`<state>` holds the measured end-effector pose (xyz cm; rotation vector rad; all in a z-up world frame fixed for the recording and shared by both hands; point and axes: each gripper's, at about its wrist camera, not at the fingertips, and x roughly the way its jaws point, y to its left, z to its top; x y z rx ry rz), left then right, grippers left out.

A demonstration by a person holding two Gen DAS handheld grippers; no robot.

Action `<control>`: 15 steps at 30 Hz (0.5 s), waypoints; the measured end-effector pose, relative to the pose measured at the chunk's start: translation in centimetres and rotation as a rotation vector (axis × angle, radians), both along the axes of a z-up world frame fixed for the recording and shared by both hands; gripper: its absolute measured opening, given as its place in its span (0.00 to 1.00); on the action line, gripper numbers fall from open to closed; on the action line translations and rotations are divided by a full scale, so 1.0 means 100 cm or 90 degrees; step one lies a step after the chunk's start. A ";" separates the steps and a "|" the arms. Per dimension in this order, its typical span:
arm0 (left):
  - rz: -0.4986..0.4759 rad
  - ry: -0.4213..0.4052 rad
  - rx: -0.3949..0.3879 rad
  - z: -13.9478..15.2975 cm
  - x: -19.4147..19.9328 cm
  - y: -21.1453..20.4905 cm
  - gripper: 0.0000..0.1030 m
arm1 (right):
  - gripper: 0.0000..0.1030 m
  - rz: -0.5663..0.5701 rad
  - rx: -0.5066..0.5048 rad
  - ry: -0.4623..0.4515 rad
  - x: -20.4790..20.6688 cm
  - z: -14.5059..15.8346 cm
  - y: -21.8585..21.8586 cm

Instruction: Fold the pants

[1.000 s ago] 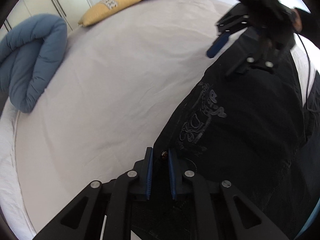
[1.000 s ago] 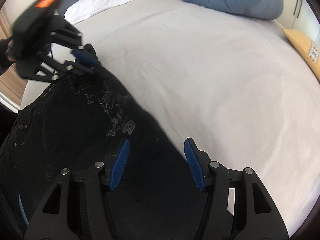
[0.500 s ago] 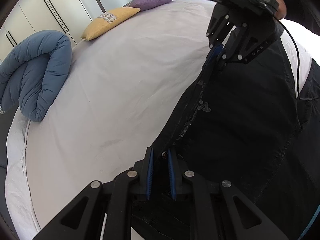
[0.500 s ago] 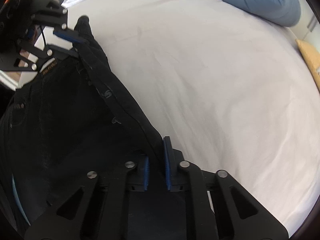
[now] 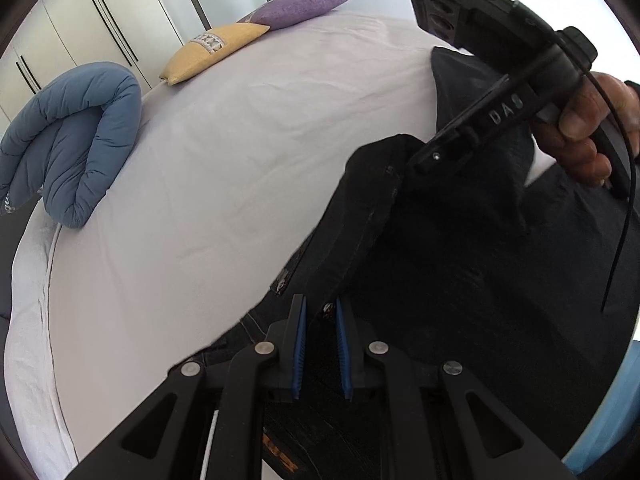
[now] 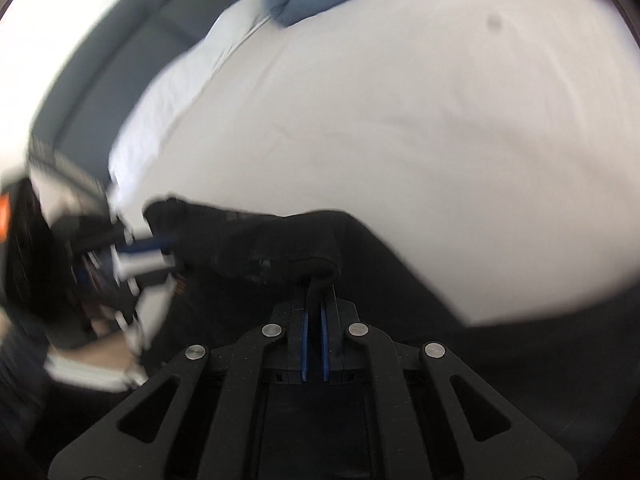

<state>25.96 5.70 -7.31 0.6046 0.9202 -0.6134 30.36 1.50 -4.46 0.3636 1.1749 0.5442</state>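
Black pants (image 5: 460, 264) lie on the right side of a white bed sheet (image 5: 224, 184), with one edge lifted off the bed. My left gripper (image 5: 320, 312) is shut on the pants' edge near the bottom of the left wrist view. My right gripper (image 6: 314, 292) is shut on another part of the same edge (image 6: 280, 248) and holds it raised. In the left wrist view the right gripper (image 5: 424, 158) shows at the upper right, held by a hand. The right wrist view is motion-blurred; the left gripper (image 6: 160, 252) shows there at the left, clamped on the fabric.
A rolled blue duvet (image 5: 68, 140) lies at the bed's left side. A yellow pillow (image 5: 212, 48) and a purple pillow (image 5: 296, 8) sit at the far end. White wardrobe doors (image 5: 92, 20) stand behind. The bed's edge (image 5: 36, 320) runs along the left.
My right gripper closed on the pants' edge and both grippers lifted it off the bed. The held edge now hangs raised between them, and the right gripper is moving fast.
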 end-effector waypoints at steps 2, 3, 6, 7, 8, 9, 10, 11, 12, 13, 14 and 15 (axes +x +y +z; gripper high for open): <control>0.002 0.003 -0.004 0.002 -0.015 0.004 0.14 | 0.03 -0.047 0.055 0.024 -0.017 -0.003 -0.008; 0.004 0.004 -0.008 0.003 -0.023 0.006 0.14 | 0.03 -0.054 0.066 0.026 -0.024 -0.001 -0.011; -0.006 0.008 0.004 0.000 -0.052 0.009 0.14 | 0.03 -0.039 0.056 0.028 -0.055 -0.001 -0.003; -0.018 0.013 0.010 -0.003 -0.065 0.009 0.14 | 0.03 -0.018 0.017 0.021 -0.066 0.002 0.002; -0.026 0.022 0.008 -0.006 -0.075 0.008 0.14 | 0.03 0.010 -0.030 0.007 -0.086 0.009 0.010; -0.037 0.036 0.006 -0.012 -0.090 0.008 0.14 | 0.03 0.038 -0.068 -0.005 -0.105 0.010 0.021; -0.046 0.045 0.009 -0.017 -0.100 0.007 0.14 | 0.03 0.065 -0.110 -0.015 -0.123 0.012 0.030; -0.053 0.052 0.013 -0.021 -0.109 0.007 0.14 | 0.03 0.086 -0.152 -0.028 -0.137 0.011 0.042; -0.061 0.058 0.020 -0.027 -0.120 0.006 0.14 | 0.03 0.102 -0.183 -0.038 -0.149 0.012 0.050; -0.071 0.064 0.029 -0.032 -0.131 0.006 0.14 | 0.03 0.114 -0.204 -0.044 -0.165 0.012 0.055; -0.077 0.066 0.031 -0.035 -0.139 0.007 0.14 | 0.03 0.132 -0.239 -0.057 -0.181 0.014 0.066; -0.082 0.070 0.033 -0.039 -0.150 0.009 0.14 | 0.03 0.147 -0.269 -0.070 -0.193 0.014 0.075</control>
